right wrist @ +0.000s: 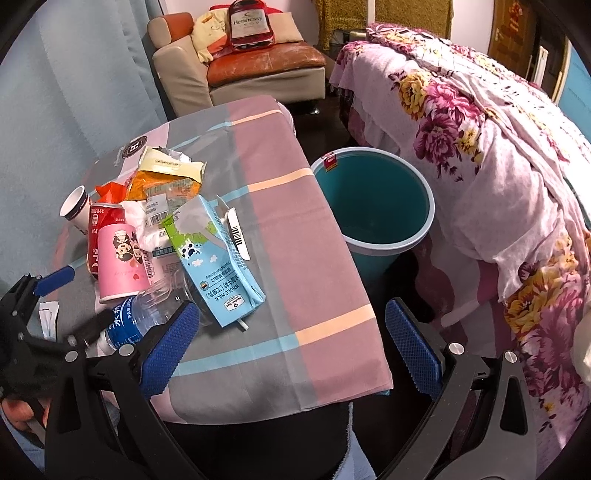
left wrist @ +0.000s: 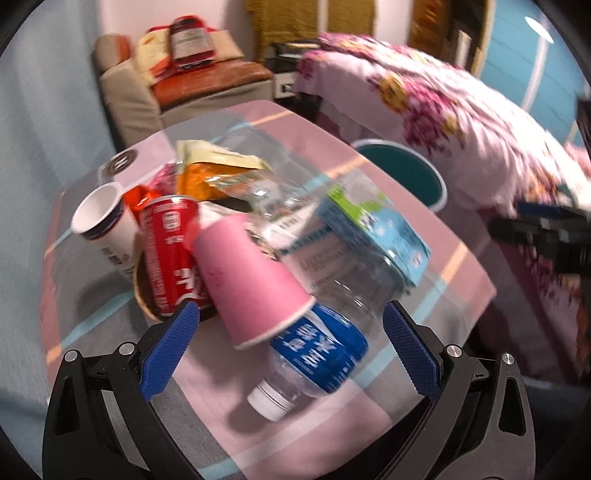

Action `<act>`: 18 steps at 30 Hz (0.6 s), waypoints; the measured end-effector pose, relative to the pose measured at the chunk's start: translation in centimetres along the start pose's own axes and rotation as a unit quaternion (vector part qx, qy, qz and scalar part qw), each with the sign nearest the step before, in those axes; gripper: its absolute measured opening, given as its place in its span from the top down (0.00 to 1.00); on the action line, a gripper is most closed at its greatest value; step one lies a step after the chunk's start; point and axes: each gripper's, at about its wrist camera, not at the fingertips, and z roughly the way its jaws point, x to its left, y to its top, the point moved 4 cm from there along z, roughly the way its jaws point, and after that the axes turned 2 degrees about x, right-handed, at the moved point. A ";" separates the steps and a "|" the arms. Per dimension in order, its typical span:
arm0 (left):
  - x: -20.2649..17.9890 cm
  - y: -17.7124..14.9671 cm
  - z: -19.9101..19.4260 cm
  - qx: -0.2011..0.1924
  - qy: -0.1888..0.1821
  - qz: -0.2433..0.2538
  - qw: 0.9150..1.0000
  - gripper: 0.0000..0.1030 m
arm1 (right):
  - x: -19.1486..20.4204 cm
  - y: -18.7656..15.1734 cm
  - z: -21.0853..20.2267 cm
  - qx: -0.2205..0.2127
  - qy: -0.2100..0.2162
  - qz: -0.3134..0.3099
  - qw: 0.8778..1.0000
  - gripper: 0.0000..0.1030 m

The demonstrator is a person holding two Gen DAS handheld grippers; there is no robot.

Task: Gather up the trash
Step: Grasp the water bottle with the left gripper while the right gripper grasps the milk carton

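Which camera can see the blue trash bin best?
The right wrist view shows the bin best: its whole round rim and inside are sharp, beside the table. The left wrist view catches only a blurry part of it behind the milk carton.

1. Pale blue curtain (right wrist: pixel 74 81) hanging along the left side.
2. Beige armchair (right wrist: pixel 184 70) with an orange-brown leather seat at the back, a cushion (right wrist: pixel 288 31) leaning on its backrest.
3. Bed under a pink floral bedspread (right wrist: pixel 480 147) on the right.
4. Checked pink, grey and blue tablecloth (right wrist: pixel 295 229) over the table.
5. Dark floor (right wrist: pixel 325 125) between armchair and bed.
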 end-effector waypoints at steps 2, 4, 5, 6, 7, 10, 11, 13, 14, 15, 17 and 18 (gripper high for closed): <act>-0.9 -0.3 0.4 0.006 -0.002 0.026 1.000 0.03 | -0.3 -0.1 0.1 0.002 0.005 0.005 1.000 0.06; -1.8 -0.5 0.9 0.015 -0.004 0.046 0.999 0.04 | -0.5 -0.2 0.2 0.004 0.008 0.009 1.000 0.06; -2.3 -0.6 1.3 0.021 -0.006 0.057 0.998 0.04 | -0.7 -0.2 0.3 0.006 0.010 0.011 1.000 0.06; -2.6 -0.7 1.5 0.024 -0.010 0.063 0.998 0.08 | -0.8 -0.3 0.4 0.007 0.012 0.014 1.000 0.06; -3.0 -0.8 1.8 0.030 -0.016 0.071 0.997 0.13 | -1.0 -0.3 0.5 0.009 0.014 0.017 1.000 0.06; -3.7 -0.9 2.7 0.036 -0.013 0.094 0.995 0.18 | -1.6 -0.4 0.9 0.013 0.019 0.027 0.999 0.06; -3.9 -0.9 2.9 0.037 -0.014 0.099 0.994 0.18 | -1.8 -0.4 1.0 0.015 0.021 0.030 0.999 0.06; -4.3 -0.8 3.3 0.041 -0.018 0.111 0.993 0.18 | -2.1 -0.4 1.3 0.018 0.024 0.035 0.999 0.06; -4.4 -0.9 3.5 0.044 -0.019 0.117 0.992 0.18 | -2.2 -0.5 1.5 0.019 0.026 0.037 0.999 0.06; -4.6 -0.9 3.7 0.047 -0.018 0.122 0.991 0.18 | -2.3 -0.5 1.6 0.021 0.029 0.039 0.999 0.06; -4.9 -1.2 4.1 0.055 -0.019 0.133 0.989 0.18 | -2.4 -0.5 2.0 0.025 0.034 0.043 0.998 0.06; -5.1 -1.4 4.4 0.060 -0.021 0.138 0.988 0.18 | -2.5 -0.5 2.3 0.028 0.038 0.045 0.998 0.06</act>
